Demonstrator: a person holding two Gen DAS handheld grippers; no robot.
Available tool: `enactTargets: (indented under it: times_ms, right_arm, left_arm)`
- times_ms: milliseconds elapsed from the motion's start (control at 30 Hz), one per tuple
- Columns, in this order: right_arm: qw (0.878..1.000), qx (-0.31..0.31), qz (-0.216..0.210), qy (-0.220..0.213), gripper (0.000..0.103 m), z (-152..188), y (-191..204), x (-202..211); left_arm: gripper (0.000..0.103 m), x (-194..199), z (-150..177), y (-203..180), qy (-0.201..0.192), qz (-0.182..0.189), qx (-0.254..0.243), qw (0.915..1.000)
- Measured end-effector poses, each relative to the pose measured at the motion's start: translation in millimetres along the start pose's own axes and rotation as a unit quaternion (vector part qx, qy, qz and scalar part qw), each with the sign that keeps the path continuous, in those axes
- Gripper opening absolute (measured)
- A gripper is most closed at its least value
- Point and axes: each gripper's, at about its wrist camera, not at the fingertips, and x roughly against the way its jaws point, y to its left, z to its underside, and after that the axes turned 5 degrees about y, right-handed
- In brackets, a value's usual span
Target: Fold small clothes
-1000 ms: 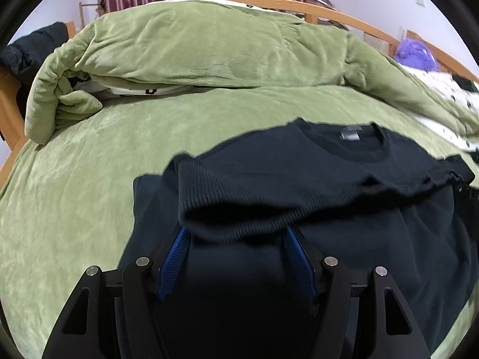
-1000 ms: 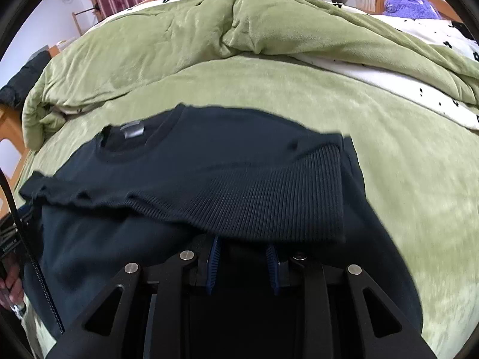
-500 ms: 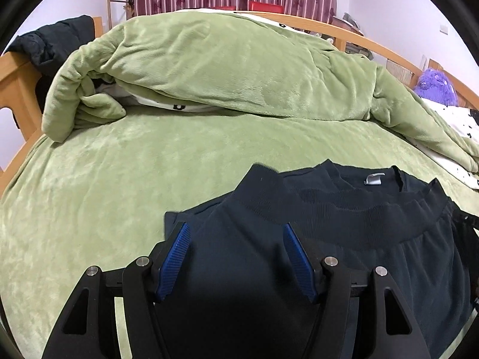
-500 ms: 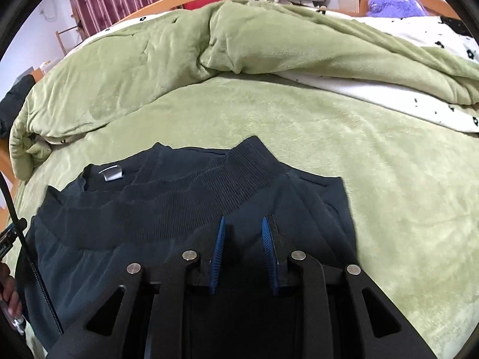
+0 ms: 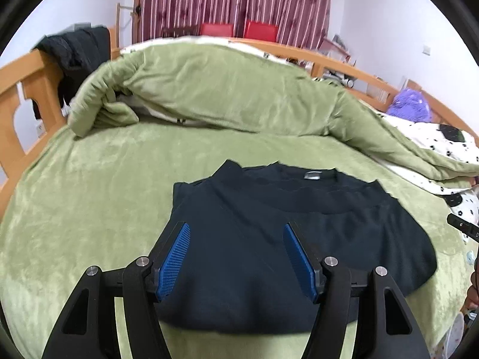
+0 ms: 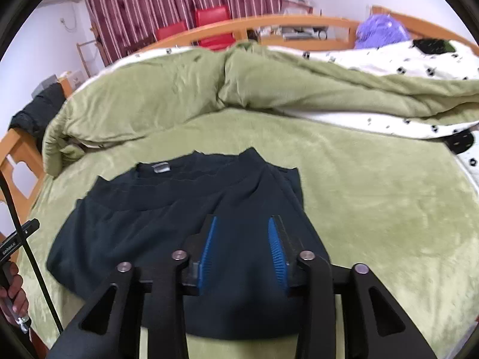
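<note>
Dark sweater [image 5: 269, 239], hem folded to collar, frame centre on bed [image 5: 89, 185]; left gripper [image 5: 236, 254] and right gripper [image 6: 242, 245] fingers released. Next, smooth the fold evenly.

Folded sweater [image 5: 287, 233] on bed [image 5: 89, 185], bunched blanket [image 5: 227, 89] behind it, curtain [image 5: 233, 0] beyond

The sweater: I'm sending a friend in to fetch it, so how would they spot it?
On the wooden bed, find the flat green blanket below the heaped green quilt. The sweater lies folded there, the only dark navy piece, a grey neck label showing.
</note>
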Motion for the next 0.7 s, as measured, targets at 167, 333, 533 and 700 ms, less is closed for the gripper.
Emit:
enactTargets:
  times_ms: [167, 333, 533, 700]
  right_arm:
    - [1.0, 0.009, 0.002, -0.02, 0.042, 25, 5, 58]
    - [0.999, 0.001, -0.014, -0.031, 0.046, 46, 12, 90]
    - [0.999, 0.016, -0.013, -0.035, 0.053, 65, 23, 95]
    - [0.999, 0.012, -0.016, -0.029, 0.059, 78, 15, 72]
  left_arm:
    - [0.063, 54, 14, -8, -0.026, 0.011, -0.015, 0.9995]
    - [0.063, 93, 29, -16, -0.043, 0.0, -0.038, 0.9984]
    - [0.065, 109, 48, -11, -0.047, -0.01, -0.031, 0.9984]
    - [0.065, 90, 62, 3, -0.041, -0.032, -0.015, 0.9985]
